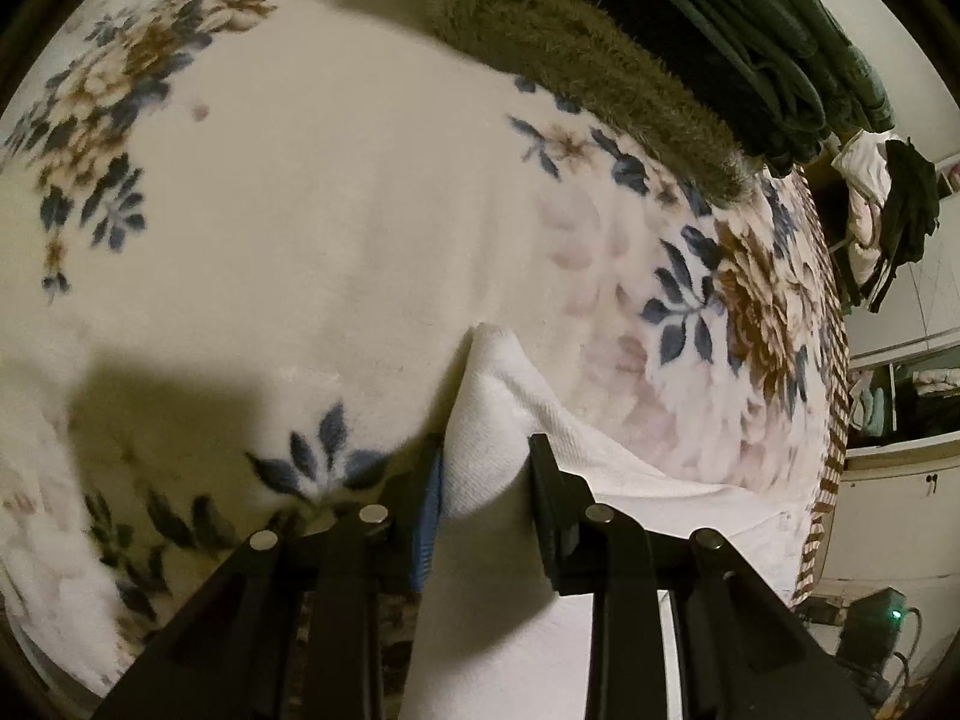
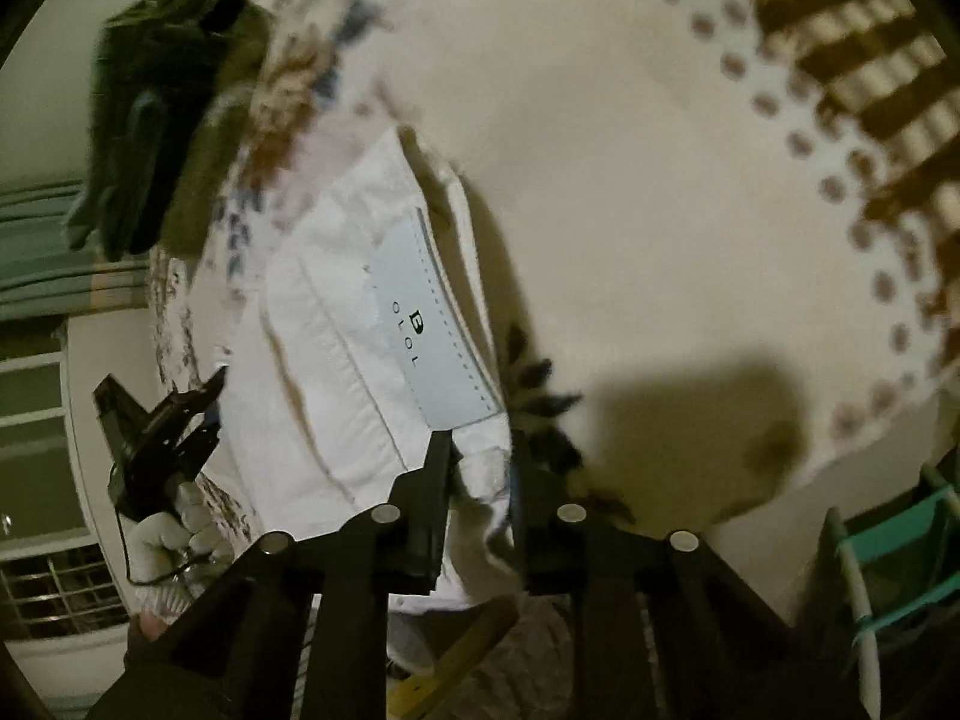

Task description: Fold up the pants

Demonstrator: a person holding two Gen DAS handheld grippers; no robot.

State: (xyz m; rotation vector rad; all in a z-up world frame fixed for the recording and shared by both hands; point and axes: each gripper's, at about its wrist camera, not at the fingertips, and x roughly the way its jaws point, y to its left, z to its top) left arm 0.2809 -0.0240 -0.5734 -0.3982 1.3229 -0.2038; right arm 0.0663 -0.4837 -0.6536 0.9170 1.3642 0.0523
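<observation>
White pants [image 2: 360, 360], folded into a thick bundle, lie on a cream floral blanket [image 1: 300, 210] spread over a bed; a pale grey label [image 2: 444, 324] with dark lettering and a stitched border sits on the bundle's upper face. Left tongs [image 1: 486, 468]: black fingers, one with a blue pad [image 1: 429, 516], closed on a raised white corner of the pants, the cloth peaking up between them. Right tongs [image 2: 480, 468]: black fingers [image 2: 435, 480] narrowed on the pants' edge just below the label, white cloth bunched between them; grip looks firm, though this view is blurred. Seen from the right wrist view, the left tongs [image 2: 180, 420] meet the pants' far side from the label, carried by a hand in a light glove [image 2: 162, 540]. Blanket pattern: blue leaves and brown blooms ringing the pants, plain cream beyond them, with a brown-striped border at the blanket's edge. Olive fuzzy cloth [image 1: 570, 60] lies on the blanket well apart from the pants, beside a stack of folded dark green garments [image 1: 780, 30]. Dark clothing [image 1: 906, 210] hangs past the blanket's edge, away from the pants. Teal rack [image 2: 888, 570] stands off the blanket's edge, to the side of the right tongs.
</observation>
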